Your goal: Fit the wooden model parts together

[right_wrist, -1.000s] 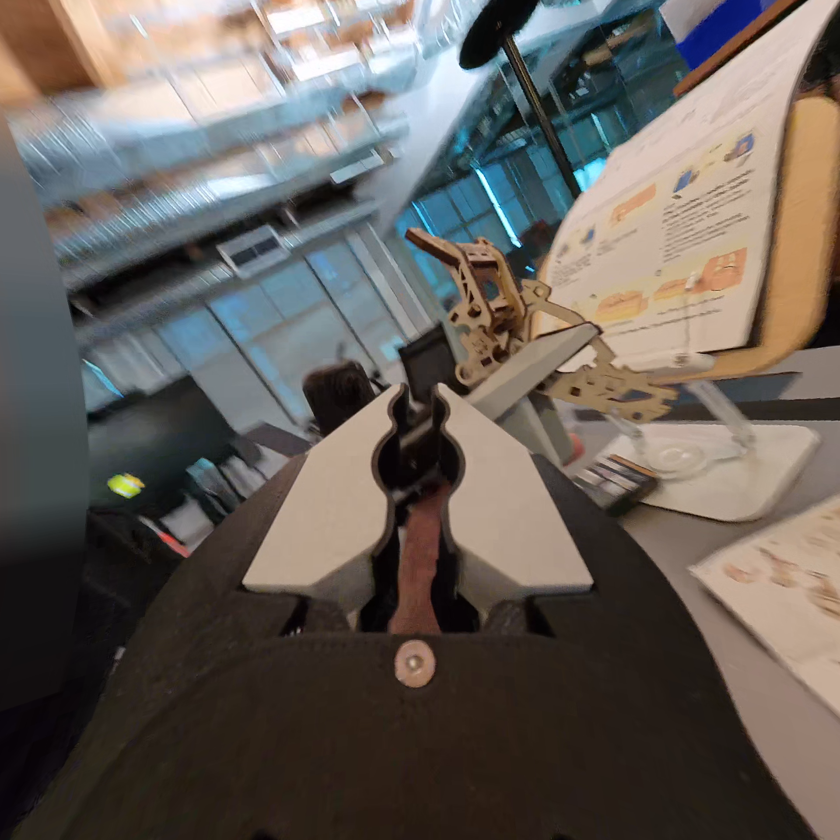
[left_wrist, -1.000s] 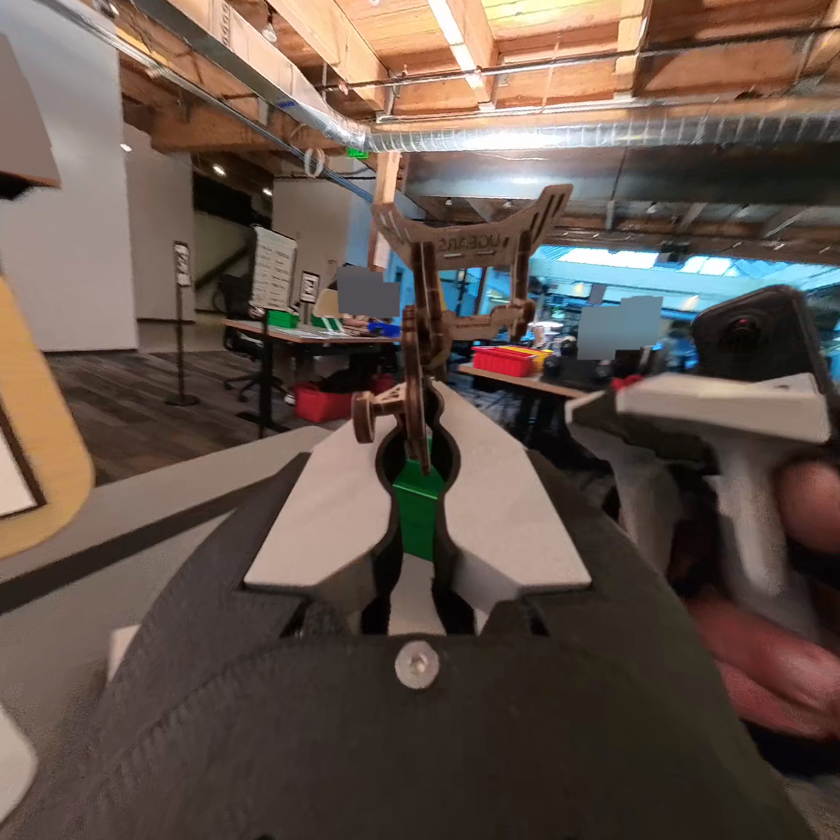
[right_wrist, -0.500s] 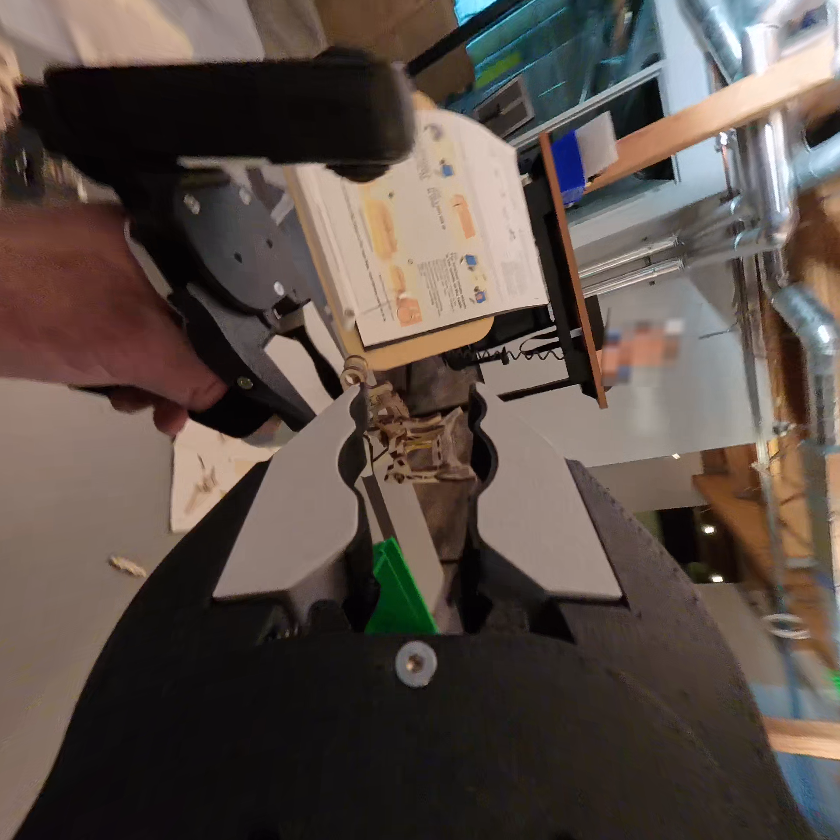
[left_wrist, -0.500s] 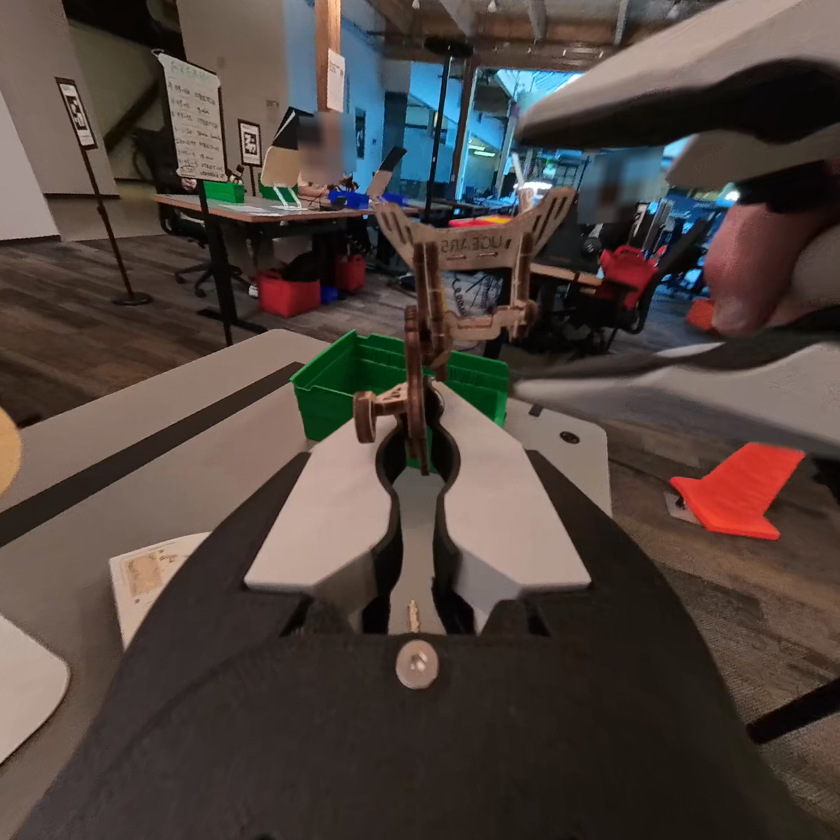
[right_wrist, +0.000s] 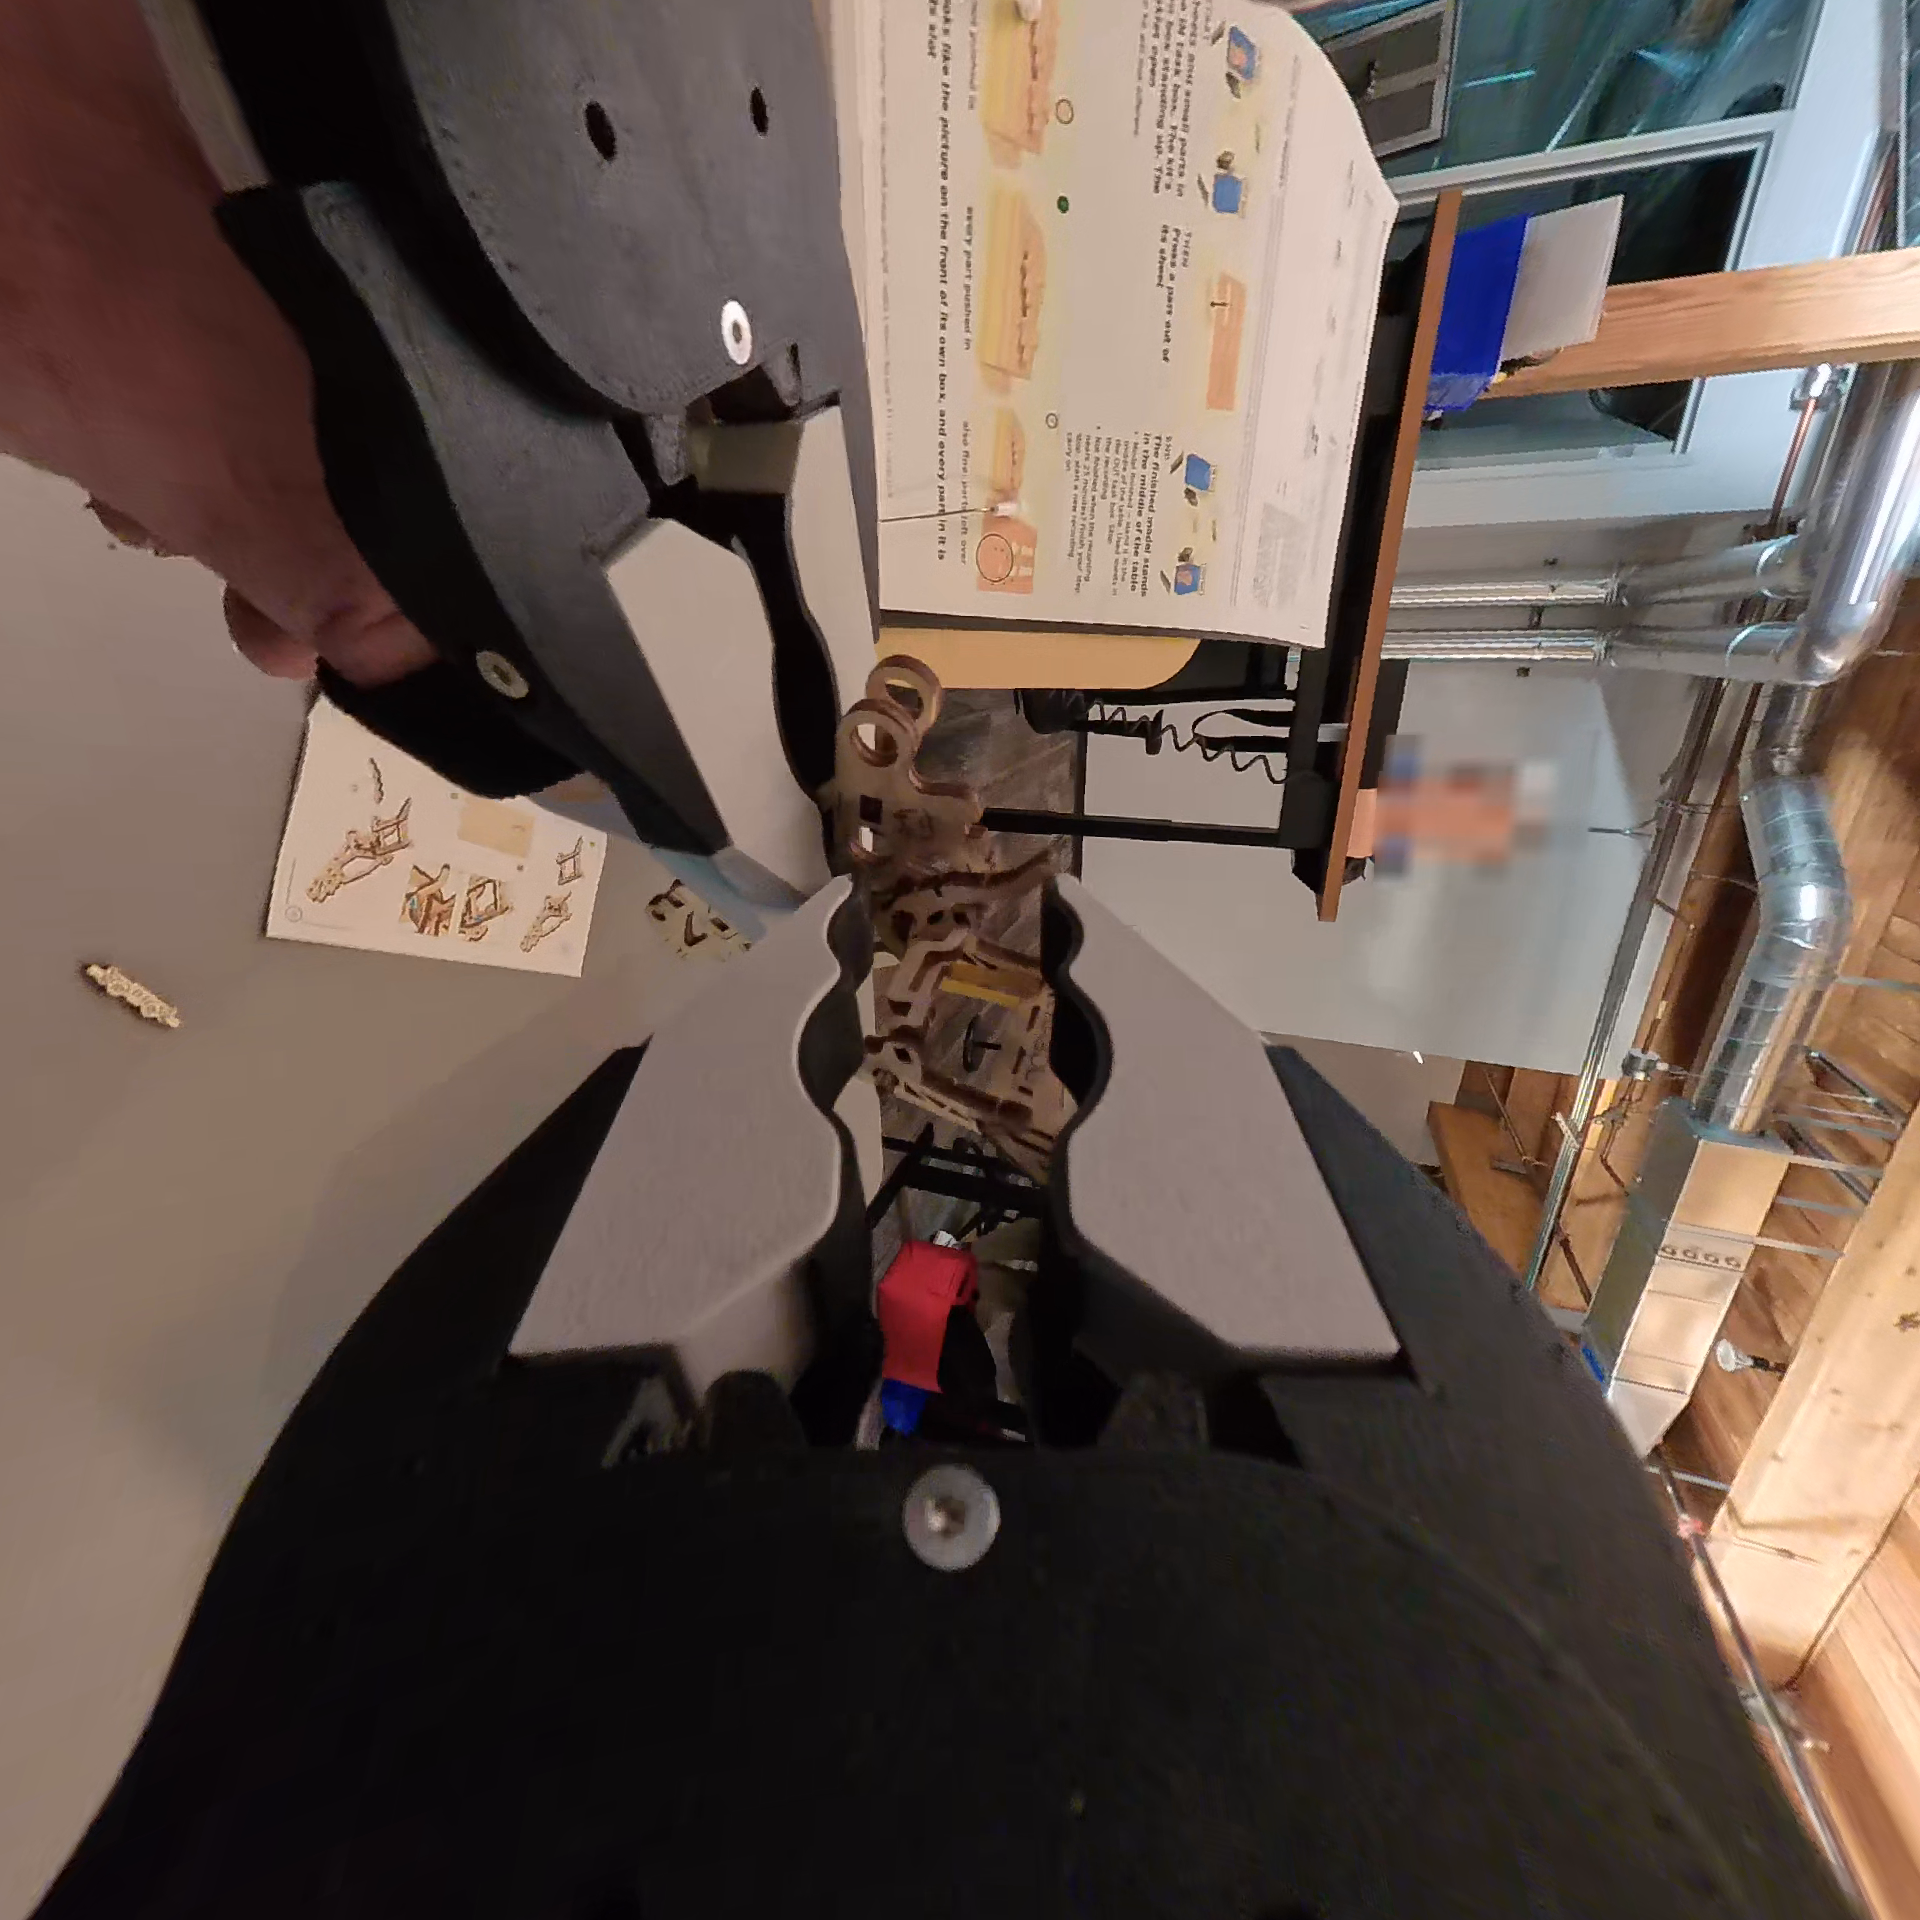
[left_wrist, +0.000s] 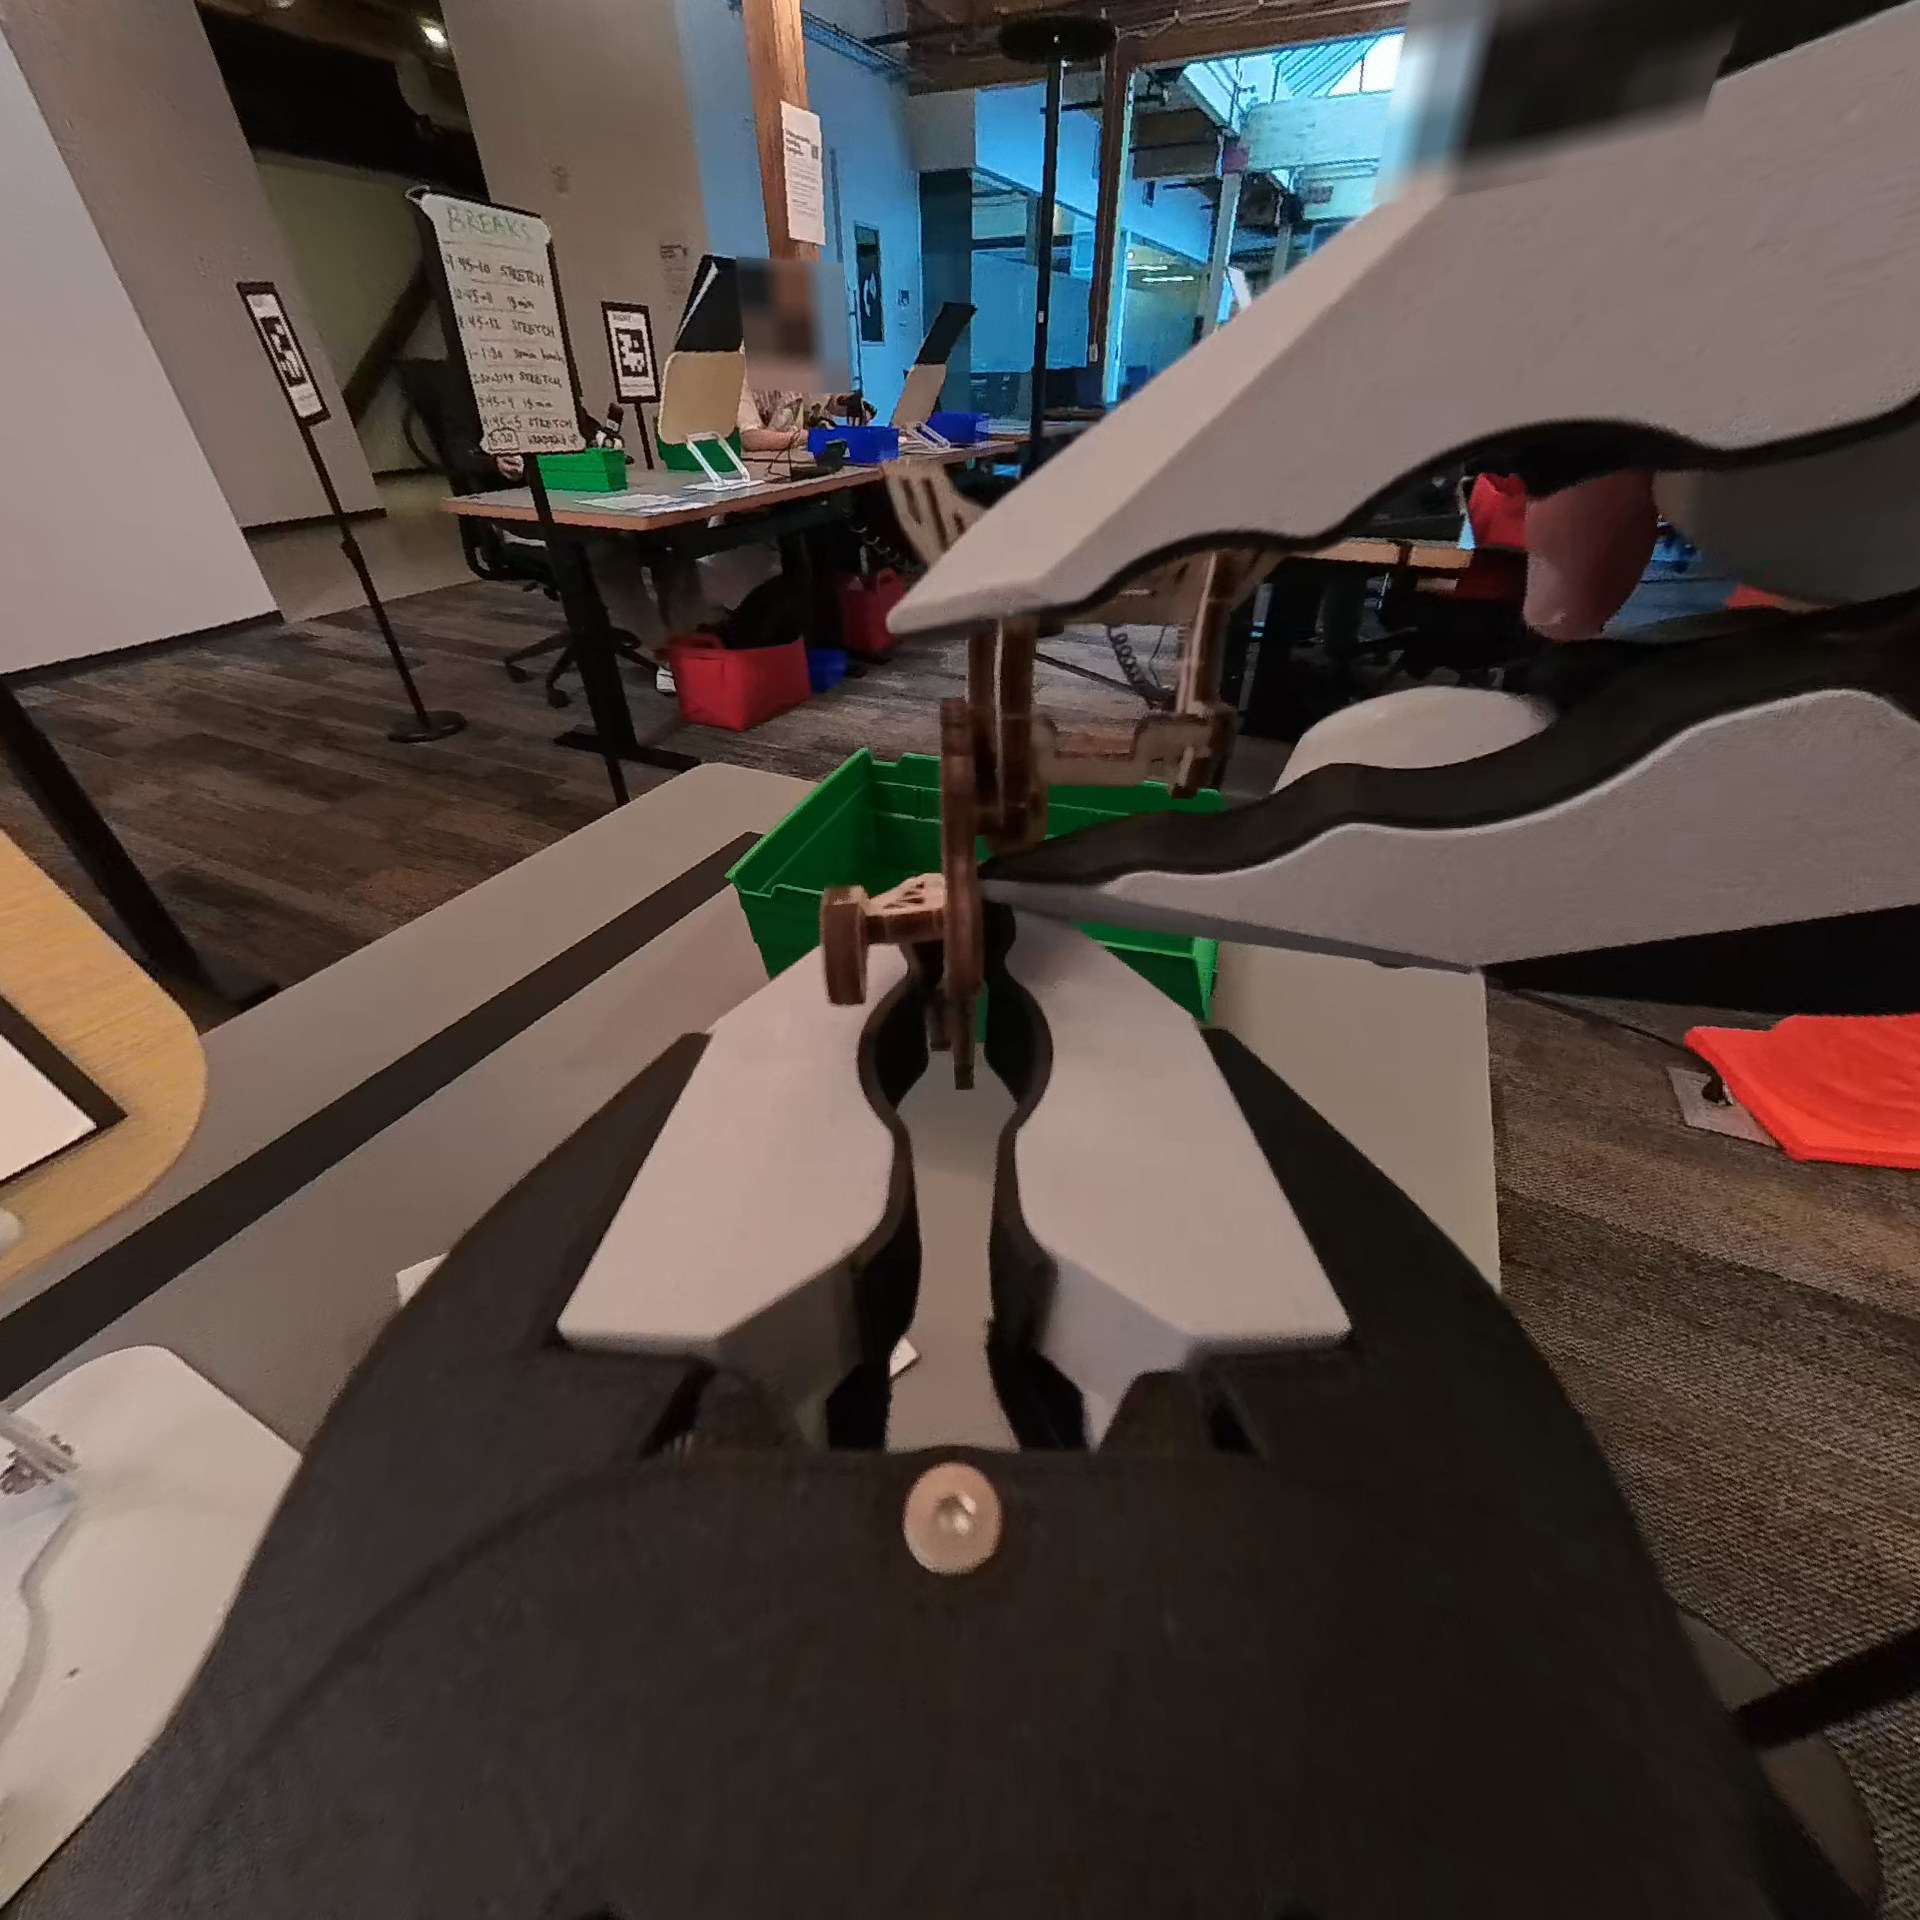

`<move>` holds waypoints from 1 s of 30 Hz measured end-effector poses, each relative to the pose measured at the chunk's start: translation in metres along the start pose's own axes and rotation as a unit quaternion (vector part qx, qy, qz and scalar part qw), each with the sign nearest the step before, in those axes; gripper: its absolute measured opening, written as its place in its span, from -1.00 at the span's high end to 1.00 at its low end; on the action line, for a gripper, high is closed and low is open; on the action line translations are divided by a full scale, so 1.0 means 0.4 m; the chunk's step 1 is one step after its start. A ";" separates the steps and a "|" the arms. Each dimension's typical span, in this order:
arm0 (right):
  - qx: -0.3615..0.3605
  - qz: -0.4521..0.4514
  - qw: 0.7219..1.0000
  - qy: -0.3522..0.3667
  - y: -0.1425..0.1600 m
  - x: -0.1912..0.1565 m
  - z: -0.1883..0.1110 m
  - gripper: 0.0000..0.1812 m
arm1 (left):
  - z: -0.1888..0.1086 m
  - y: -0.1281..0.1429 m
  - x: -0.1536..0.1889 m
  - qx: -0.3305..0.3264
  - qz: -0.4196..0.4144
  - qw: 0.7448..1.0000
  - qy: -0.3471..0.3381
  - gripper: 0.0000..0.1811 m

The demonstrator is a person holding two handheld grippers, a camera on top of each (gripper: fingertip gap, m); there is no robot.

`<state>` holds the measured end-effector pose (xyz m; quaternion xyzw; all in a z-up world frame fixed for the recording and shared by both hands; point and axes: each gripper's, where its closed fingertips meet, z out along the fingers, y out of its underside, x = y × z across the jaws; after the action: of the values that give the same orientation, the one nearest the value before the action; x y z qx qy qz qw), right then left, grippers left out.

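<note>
A small brown wooden model (left_wrist: 987,769) stands upright in my left gripper (left_wrist: 961,956), which is shut on its lower stem above the grey table (left_wrist: 416,1039). My right gripper (left_wrist: 940,743) comes in from the right, rolled on its side. Its jaws stand apart, one finger over the model's top plate and the other finger's tip against the stem just above my left fingertips. In the right wrist view the model (right_wrist: 935,997) fills the gap of my right gripper (right_wrist: 951,914). The left gripper (right_wrist: 800,831) enters from the upper left, and two wooden rings stick out past the tips.
A green bin (left_wrist: 883,842) stands right behind the model near the table's far edge. An instruction sheet on a stand (right_wrist: 1091,312), a picture sheet (right_wrist: 436,862) and loose wooden pieces (right_wrist: 130,992) are on the table. An orange object (left_wrist: 1818,1081) lies on the floor. There is about 4 cm between the tips of the two grippers.
My right gripper, shut and apart from the model a second ago, has opened, rolled sideways and moved in around the model. The left gripper has tilted down, still holding the model.
</note>
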<state>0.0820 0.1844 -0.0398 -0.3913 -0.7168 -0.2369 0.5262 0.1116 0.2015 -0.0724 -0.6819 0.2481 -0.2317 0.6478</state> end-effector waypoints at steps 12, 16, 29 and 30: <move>-0.019 -0.032 0.999 -0.030 0.007 -0.006 0.000 0.71 | 0.010 0.000 0.009 -0.002 -0.012 1.000 0.023 0.99; -0.021 -0.052 0.998 -0.034 0.009 -0.005 -0.001 0.68 | 0.014 0.005 0.021 -0.009 -0.061 0.996 0.068 0.99; -0.035 -0.183 0.980 -0.063 0.020 -0.030 -0.014 0.86 | 0.008 0.013 0.051 -0.082 -0.163 0.964 0.193 0.99; -0.043 -0.199 0.977 -0.058 0.025 -0.031 -0.009 0.86 | 0.006 0.012 0.054 -0.091 -0.167 0.961 0.200 0.99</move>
<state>0.0940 0.1837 -0.0507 -0.2761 -0.7990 -0.3442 0.4086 0.1297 0.1893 -0.0774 -0.7094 0.2755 -0.4447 0.4722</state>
